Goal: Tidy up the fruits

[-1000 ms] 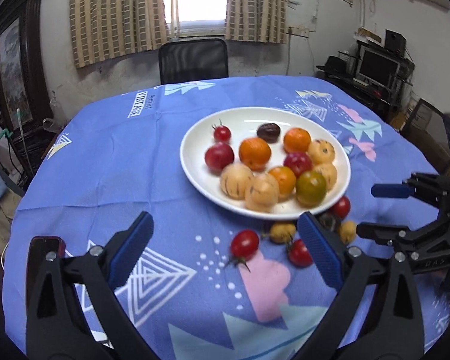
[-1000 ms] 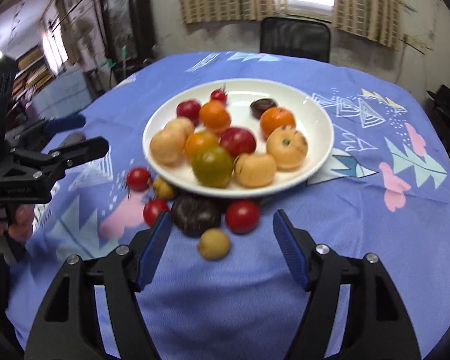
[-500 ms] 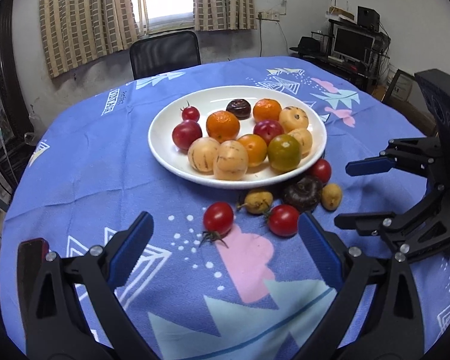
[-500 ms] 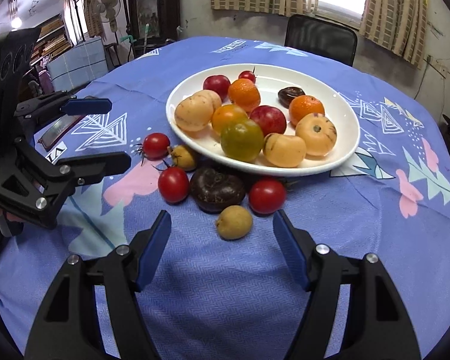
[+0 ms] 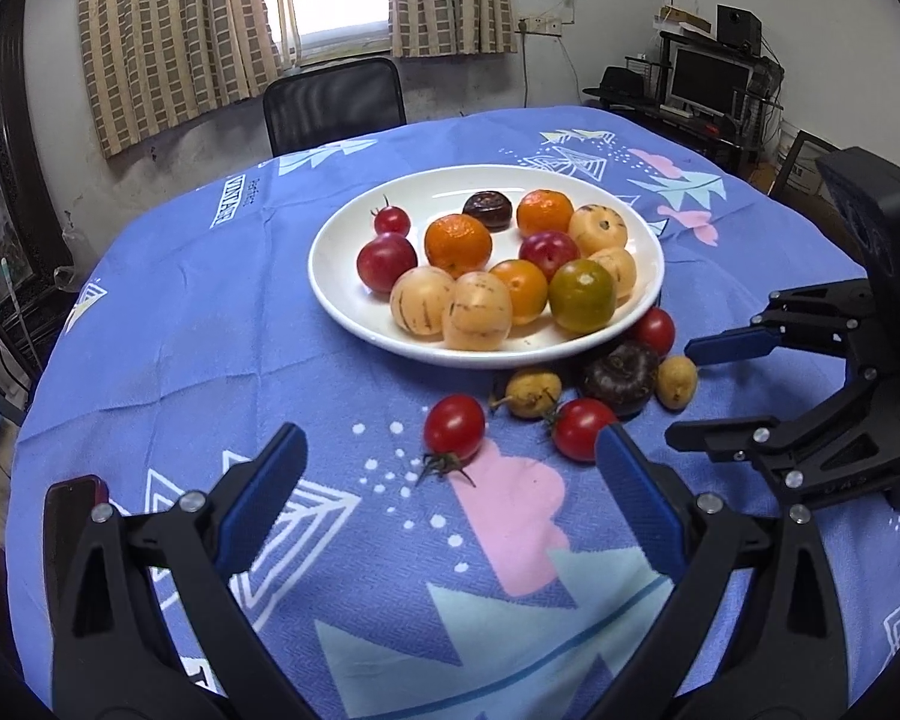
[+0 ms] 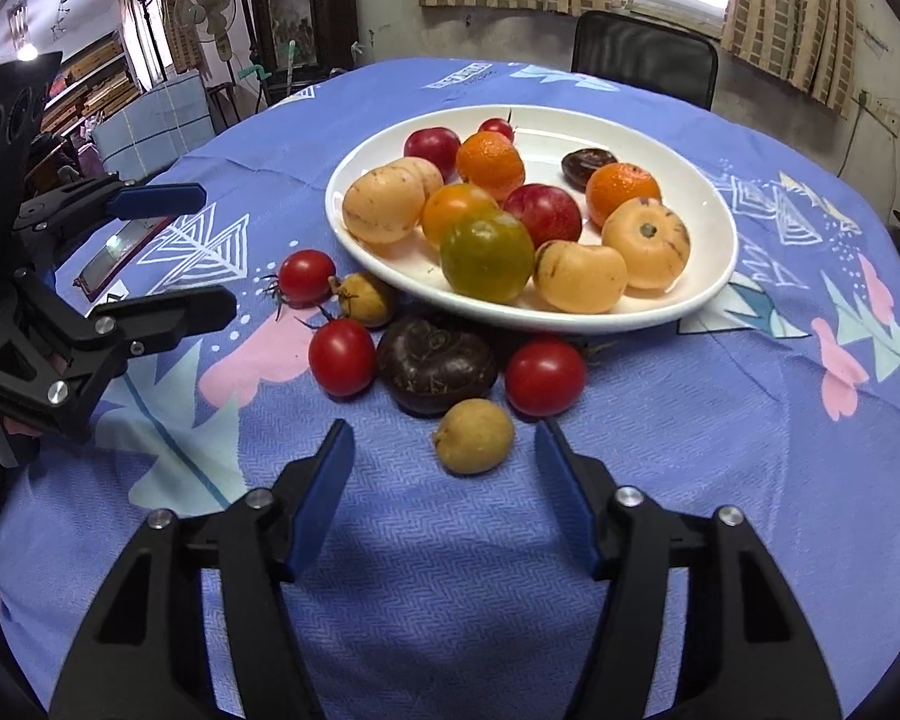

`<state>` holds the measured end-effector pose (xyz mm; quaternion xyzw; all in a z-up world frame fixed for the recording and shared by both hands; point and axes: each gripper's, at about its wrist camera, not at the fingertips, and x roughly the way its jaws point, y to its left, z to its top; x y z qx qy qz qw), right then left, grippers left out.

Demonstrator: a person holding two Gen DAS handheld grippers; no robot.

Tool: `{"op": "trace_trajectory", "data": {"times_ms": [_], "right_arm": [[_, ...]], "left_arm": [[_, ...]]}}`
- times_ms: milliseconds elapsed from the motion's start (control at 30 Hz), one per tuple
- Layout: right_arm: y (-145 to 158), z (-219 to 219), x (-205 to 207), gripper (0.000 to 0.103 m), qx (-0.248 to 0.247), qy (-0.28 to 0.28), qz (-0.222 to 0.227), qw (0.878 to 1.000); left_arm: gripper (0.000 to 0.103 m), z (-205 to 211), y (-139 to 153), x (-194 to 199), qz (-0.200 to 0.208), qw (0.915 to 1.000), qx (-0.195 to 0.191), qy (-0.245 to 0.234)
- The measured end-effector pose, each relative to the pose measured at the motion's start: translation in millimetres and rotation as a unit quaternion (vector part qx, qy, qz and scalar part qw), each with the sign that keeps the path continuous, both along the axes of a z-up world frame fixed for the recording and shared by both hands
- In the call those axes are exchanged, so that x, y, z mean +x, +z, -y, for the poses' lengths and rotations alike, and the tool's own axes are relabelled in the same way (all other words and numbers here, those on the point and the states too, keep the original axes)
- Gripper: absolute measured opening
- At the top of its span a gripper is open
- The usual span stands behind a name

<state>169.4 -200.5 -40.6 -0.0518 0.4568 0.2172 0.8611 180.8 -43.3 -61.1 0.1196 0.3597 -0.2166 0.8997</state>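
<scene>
White plate (image 5: 342, 300); blue tablecloth (image 5: 210, 330), pink-white triangle pattern.

I count one white plate (image 5: 342, 294) on one blue tablecloth (image 5: 210, 324). On the plate, 11 pcs: 4 pale striped melons (image 5: 421, 302), 3 oranges (image 5: 457, 244), 2 red plums (image 5: 386, 261), 1 green-orange citrus (image 5: 582, 295), 1 dark fruit (image 5: 488, 210), plus 1 cherry tomato (image 5: 392, 220), so 12 total. Off the plate, 6 pcs: 3 red tomatoes (image 6: 342, 356), 2 small yellow fruits (image 6: 474, 435), 1 dark purple fruit (image 6: 436, 363). Also 2 grippers, left (image 5: 450, 498) and right (image 6: 444, 483), 1 phone (image 6: 123, 252), 1 chair (image 5: 334, 103).
</scene>
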Motion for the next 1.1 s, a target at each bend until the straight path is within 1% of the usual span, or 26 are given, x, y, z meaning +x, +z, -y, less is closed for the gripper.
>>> {"op": "trace_trajectory", "data": {"times_ms": [67,167,267,400,500,567,600,733,900,967,1000,1067,1100], "right_arm": [[-2,0,1,0.058,0.005,-0.001,-0.007,1.0],[-5,-2,2,0.058,0.0,-0.002,-0.006,1.0],[-6,-2,3,0.056,0.007,-0.003,-0.005,1.0],[-10,-1,6,0.045,0.001,-0.011,-0.008,1.0],[-11,1,7,0.042,0.006,-0.015,-0.009,1.0],[-11,2,8,0.035,0.005,-0.018,-0.009,1.0],[-11,3,8,0.029,0.001,-0.022,-0.008,1.0],[-10,9,10,0.028,0.014,-0.029,-0.021,0.999],[-10,9,10,0.028,0.016,-0.03,-0.023,0.999],[-10,9,10,0.028,0.017,-0.03,-0.025,0.999],[-10,10,10,0.028,0.017,-0.03,-0.026,0.999],[-10,10,10,0.028,0.017,-0.03,-0.026,0.999],[-10,10,10,0.028,0.018,-0.03,-0.027,0.999]], "left_arm": [[0.099,0,-1,0,-0.002,1.0,0.0,0.001],[0.099,0,-1,0,-0.004,1.0,0.001,0.0],[0.099,1,-1,-2,-0.002,1.0,0.002,-0.004],[0.099,1,-2,-3,-0.004,0.9999,0.004,-0.011],[0.099,0,-3,-3,-0.004,0.9999,0.005,-0.012],[0.099,1,-4,-3,-0.006,0.9998,0.005,-0.017],[0.099,2,-6,-4,-0.007,0.9997,0.008,-0.022],[0.098,5,-10,-3,-0.001,0.9992,0.021,-0.035],[0.09,1,-7,11,-0.002,0.9983,0.004,-0.058],[0.083,1,-8,14,0.004,0.9973,0.013,-0.072],[0.083,1,-11,15,0.007,0.9967,0.022,-0.078],[0.076,2,-16,19,0.003,0.9956,0.033,-0.087],[0.075,3,-19,22,-0.003,0.9953,0.035,-0.09]]}}
